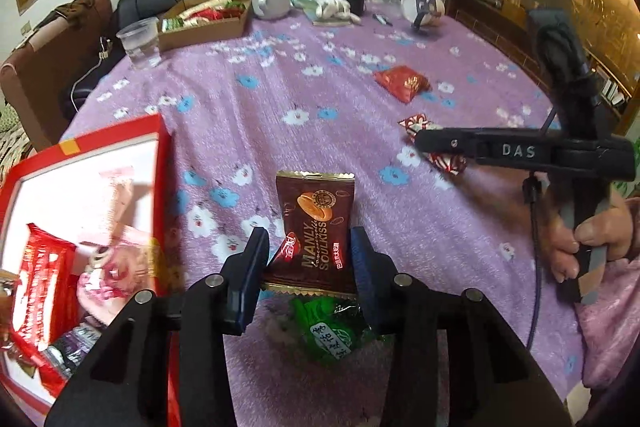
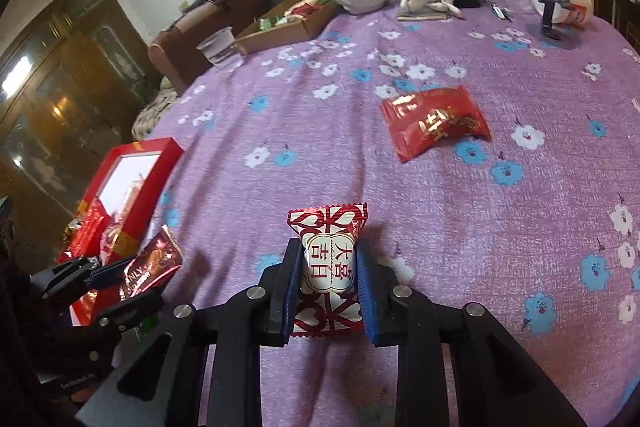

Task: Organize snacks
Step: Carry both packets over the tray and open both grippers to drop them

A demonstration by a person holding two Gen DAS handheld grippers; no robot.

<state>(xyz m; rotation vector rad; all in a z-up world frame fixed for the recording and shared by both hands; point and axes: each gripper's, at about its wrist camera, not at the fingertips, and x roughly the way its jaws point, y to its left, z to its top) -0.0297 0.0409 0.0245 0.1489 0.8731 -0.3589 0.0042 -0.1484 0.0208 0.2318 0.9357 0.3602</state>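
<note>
Risk assessment. The left gripper [image 1: 308,259] is clenched on a brown snack packet [image 1: 316,227] beside the red box [image 1: 162,147], not yet over it. The fingers pinch only the lower half of the packet, and the film looks glossy, so the packet may slide or swing out if the gripper tilts sharply toward the box. The box already holds several red wrappers, so a packet dropped near its wall could land on the rim and fall back onto the tabletop [image 1: 320,87]. A green candy [image 1: 330,331] lies on the tabletop directly under the left gripper, and a low pass could drag it along.

The right gripper [image 2: 328,283] is clenched on a red-and-white snack packet [image 2: 328,267], well to the right of the red box [image 2: 140,155]. Both grippers appear bound for the same box. If they arrive together, they may collide.

Appearance. The brown packet is a flat pillow pack with serrated end seals, a printed bread roll and light lettering. The red-and-white packet is puffier, with a white label panel bearing red characters and zigzag seals. A red foil packet [image 2: 434,121] with gold characters lies flat on the tabletop, far right of the box and untouched.
</note>
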